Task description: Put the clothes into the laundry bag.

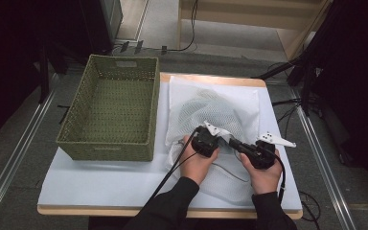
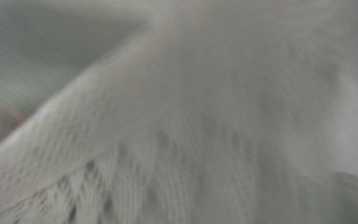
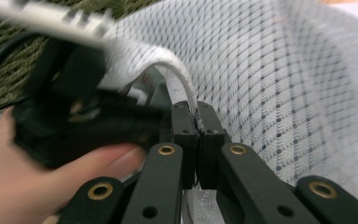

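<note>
A white mesh laundry bag [image 1: 215, 103] lies on the table right of the basket, with pale cloth showing through it. Its mesh [image 3: 289, 84] stretches wide in the right gripper view. My right gripper [image 3: 197, 117] is shut on the bag's corded white hem [image 3: 182, 79]; from above, that gripper [image 1: 235, 143] points left at the bag's near end. My left gripper [image 1: 210, 139] is just left of it, nose against the bag, and its jaws are hidden. The left gripper view is a blurred close-up of white knitted fabric [image 2: 177, 140]. The left hand [image 3: 37, 182] and its gripper [image 3: 74, 112] are blurred.
A green woven basket [image 1: 106, 143] with nothing in it stands on the left half of the pale table [image 1: 100, 184]; its weave [image 3: 9, 70] shows behind the left gripper. Cables trail back from both grippers to the near edge. Dark stands and floor rails flank the table.
</note>
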The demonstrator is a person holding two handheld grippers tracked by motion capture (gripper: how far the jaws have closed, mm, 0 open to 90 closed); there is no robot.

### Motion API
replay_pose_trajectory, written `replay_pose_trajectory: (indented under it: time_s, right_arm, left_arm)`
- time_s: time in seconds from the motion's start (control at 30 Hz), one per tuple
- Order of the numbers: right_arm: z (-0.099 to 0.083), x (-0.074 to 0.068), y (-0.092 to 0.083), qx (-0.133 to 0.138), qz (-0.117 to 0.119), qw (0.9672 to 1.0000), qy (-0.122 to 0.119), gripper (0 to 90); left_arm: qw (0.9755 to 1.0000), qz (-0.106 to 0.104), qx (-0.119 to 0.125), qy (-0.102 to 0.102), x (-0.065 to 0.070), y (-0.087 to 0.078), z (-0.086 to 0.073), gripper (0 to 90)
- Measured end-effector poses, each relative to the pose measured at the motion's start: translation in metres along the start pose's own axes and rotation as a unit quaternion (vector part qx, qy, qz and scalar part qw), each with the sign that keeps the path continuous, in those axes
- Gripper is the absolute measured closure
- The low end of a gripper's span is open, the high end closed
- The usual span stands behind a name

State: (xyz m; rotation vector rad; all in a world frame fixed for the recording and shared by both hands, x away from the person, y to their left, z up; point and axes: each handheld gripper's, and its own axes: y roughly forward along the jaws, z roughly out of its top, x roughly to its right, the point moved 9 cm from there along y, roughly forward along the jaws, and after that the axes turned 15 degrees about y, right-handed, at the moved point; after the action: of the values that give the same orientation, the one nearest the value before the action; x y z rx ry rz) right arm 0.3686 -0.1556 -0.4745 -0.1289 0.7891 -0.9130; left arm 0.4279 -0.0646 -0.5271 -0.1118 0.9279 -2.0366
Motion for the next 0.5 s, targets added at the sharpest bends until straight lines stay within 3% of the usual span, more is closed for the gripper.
replay_pose_trajectory:
  time_s: [0.03,0.07,0.13,0.17,0.23,0.3,0.37,0.43,0.5]
  right_arm:
    - [-0.002,-0.001,0.002,-0.004,-0.002,1.0000,-0.002,89.9]
    - [-0.004,-0.001,0.003,-0.008,-0.004,1.0000,-0.003,89.8]
    - [-0.007,0.001,0.005,-0.014,-0.008,0.9999,-0.005,89.9]
    - [-0.008,0.004,0.006,-0.016,-0.011,0.9998,-0.005,89.9]
    - [-0.009,0.008,0.005,-0.018,-0.014,0.9997,-0.003,89.8]
    - [-0.010,0.010,0.004,-0.024,-0.003,0.9997,0.000,89.2]
    - [-0.013,0.004,0.002,-0.040,0.036,0.9985,-0.010,83.7]
    - [-0.015,-0.003,-0.004,-0.055,0.056,0.9967,-0.019,73.8]
    - [-0.015,-0.010,-0.013,-0.055,0.066,0.9959,-0.029,61.2]
  left_arm:
    - [0.9998,0.017,0.000,-0.007,-0.004,0.006,0.000,82.3]
    - [0.9997,0.014,0.002,-0.022,-0.008,0.011,-0.001,82.3]
    - [0.9996,-0.003,0.006,-0.026,-0.008,0.009,-0.001,81.5]
    - [0.9996,-0.021,0.012,-0.016,-0.005,0.004,-0.001,78.7]
    - [0.9979,-0.063,0.011,0.007,0.003,-0.015,-0.009,63.8]
    - [0.9956,-0.084,0.031,0.027,0.006,-0.042,-0.020,56.4]
    - [0.9941,-0.083,0.057,0.041,0.004,-0.072,-0.031,54.3]
    - [0.9937,-0.051,0.071,0.070,-0.004,-0.099,-0.044,55.3]
    - [0.9944,-0.031,0.074,0.068,-0.016,-0.119,-0.059,54.7]
